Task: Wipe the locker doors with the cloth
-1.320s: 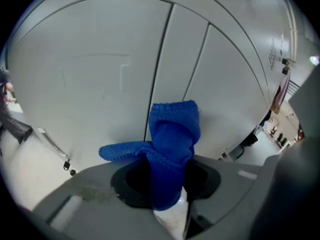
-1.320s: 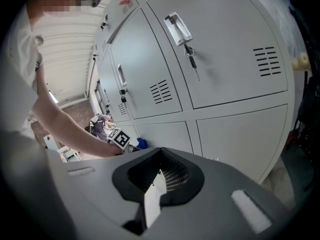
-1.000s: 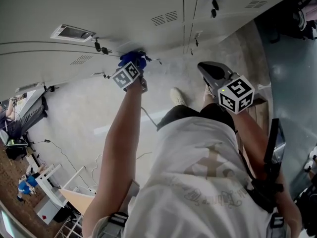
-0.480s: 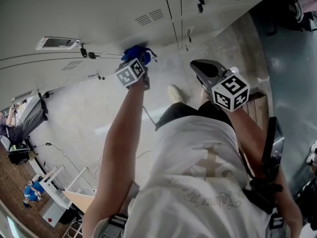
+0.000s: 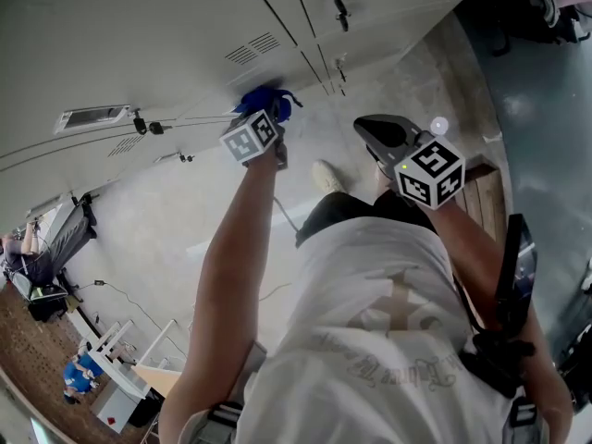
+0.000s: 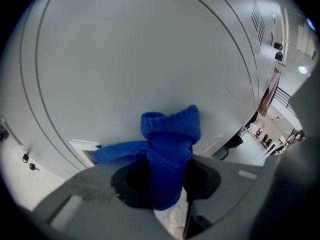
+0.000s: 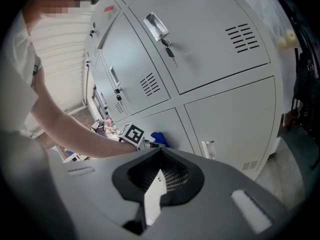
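A blue knitted cloth (image 6: 167,151) is pinched in my left gripper (image 6: 165,176), which is shut on it and presses it against a grey locker door (image 6: 130,59). From the head view the cloth (image 5: 264,101) bunches at the left gripper (image 5: 259,123) against the lower locker row (image 5: 148,35). My right gripper (image 5: 393,137) hangs apart from the lockers, to the right, jaws together with nothing between them. The right gripper view shows its tips (image 7: 159,156) meeting, with the cloth (image 7: 159,138) and left gripper's marker cube (image 7: 131,133) beyond.
Locker doors with vents, handles and keys (image 7: 167,46) fill the wall. The person's shoe (image 5: 328,178) stands on the concrete floor below. A dark bag (image 7: 304,79) hangs at the right. White frames (image 5: 125,359) and a cable lie on the floor at left.
The left gripper with the cloth has slid rightward along the locker door. The right gripper has stayed almost still.
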Demonstrator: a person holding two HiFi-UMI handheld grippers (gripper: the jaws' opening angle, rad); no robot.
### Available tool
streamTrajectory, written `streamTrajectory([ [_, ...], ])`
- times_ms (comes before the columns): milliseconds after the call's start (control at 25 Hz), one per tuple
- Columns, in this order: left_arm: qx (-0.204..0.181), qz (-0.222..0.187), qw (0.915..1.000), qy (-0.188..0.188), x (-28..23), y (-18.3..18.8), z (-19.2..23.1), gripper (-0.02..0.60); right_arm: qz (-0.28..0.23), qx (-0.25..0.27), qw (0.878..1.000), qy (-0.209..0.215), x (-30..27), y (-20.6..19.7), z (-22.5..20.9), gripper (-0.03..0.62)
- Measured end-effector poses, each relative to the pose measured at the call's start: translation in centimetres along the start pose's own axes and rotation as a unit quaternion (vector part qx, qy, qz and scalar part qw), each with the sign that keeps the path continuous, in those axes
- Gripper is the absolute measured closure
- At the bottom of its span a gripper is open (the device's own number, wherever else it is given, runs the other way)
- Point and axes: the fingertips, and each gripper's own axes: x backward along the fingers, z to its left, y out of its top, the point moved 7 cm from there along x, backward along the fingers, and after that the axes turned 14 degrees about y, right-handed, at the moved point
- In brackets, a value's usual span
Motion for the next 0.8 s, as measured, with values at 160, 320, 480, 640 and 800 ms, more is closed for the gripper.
streamTrajectory([
  [160, -0.015, 0.012, 0.9996, -0.018, -1.1, -0.2, -2.4, 0.448, 0.001, 0.0, 1.0, 0.0, 0.7, -0.1, -0.3, 0.587],
  [320, -0.037, 0.029, 0.9983, -0.035, -2.5, -0.4, -5.3, 0.448, -0.002, -0.003, 1.0, -0.011, 2.0, -0.1, -0.8, 0.587],
  [480, -0.054, 0.039, 0.9969, -0.043, -3.5, -0.6, -7.9, 0.448, -0.001, -0.006, 1.0, -0.021, 3.4, -0.2, -1.7, 0.586],
  [640, -0.062, 0.042, 0.9956, -0.056, -4.0, -0.6, -9.7, 0.448, -0.002, -0.011, 1.0, -0.028, 4.0, -0.3, -2.5, 0.587],
  [800, -0.079, 0.049, 0.9914, -0.092, -4.6, -1.1, -10.9, 0.446, 0.0, -0.011, 1.0, -0.021, 3.7, -0.4, -2.6, 0.587],
])
